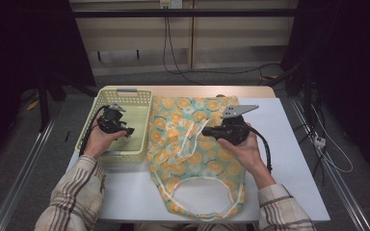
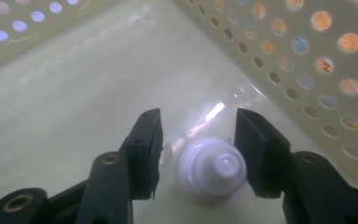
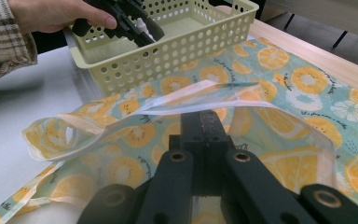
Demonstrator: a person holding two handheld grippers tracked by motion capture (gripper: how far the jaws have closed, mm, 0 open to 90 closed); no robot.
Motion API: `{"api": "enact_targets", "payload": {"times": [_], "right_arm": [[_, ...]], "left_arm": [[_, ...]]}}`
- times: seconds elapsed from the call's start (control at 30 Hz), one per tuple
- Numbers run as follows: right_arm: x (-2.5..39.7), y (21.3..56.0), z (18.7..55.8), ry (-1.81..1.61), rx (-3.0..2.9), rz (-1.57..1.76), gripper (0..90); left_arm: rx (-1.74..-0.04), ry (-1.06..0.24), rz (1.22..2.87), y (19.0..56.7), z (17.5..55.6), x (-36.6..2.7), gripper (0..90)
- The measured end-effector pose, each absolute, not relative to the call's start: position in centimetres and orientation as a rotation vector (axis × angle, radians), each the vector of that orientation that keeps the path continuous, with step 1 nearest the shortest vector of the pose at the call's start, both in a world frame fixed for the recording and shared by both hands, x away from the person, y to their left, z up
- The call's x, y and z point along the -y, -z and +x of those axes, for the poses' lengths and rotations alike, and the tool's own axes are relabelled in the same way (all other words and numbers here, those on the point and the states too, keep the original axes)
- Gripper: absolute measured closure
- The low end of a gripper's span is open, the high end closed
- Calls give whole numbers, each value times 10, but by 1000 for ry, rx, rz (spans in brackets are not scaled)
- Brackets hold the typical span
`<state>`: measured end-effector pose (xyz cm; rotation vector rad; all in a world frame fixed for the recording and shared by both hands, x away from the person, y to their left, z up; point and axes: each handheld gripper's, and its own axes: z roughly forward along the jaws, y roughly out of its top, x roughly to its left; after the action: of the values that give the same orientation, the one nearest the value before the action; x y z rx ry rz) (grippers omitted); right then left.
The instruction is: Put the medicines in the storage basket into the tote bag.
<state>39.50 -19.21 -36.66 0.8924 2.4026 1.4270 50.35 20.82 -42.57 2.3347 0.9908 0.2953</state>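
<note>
A pale yellow perforated plastic basket (image 1: 142, 96) sits at the left of the white table (image 1: 294, 159), just beside a tote bag (image 1: 207, 163) printed with orange slices on a light blue-green ground. The bag lies flat across the middle of the table, one white-edged handle loop (image 1: 203, 185) spread toward the person's side.

The left gripper (image 1: 124, 133) reaches down inside the basket. In the left gripper view its jaws stand apart on either side of a small white bottle (image 2: 211, 171) with a ribbed cap, which rests on the basket floor close to the perforated side wall; the right-hand pad looks to be touching the cap, though the blur makes that hard to settle, and the left-hand pad stands clear of it.

The right gripper (image 1: 206, 131) hovers over the upper middle of the bag, pointing toward the basket. In the right gripper view its jaws are pressed together on the bag's other handle (image 3: 200, 95), the white-edged strip raised off the fabric and arching across just ahead of the jaw tips
</note>
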Motion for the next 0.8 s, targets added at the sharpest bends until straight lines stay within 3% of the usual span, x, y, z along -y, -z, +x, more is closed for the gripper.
{"api": "enact_targets", "payload": {"times": [0.27,0.8], "right_arm": [[191,367,394,-1421,-2403,891,900],[187,369,396,-1415,-2415,886,900]], "left_arm": [[-1038,-254,2379,431,509,-208,592],[-1068,-260,2342,431,516,-206,598]]}}
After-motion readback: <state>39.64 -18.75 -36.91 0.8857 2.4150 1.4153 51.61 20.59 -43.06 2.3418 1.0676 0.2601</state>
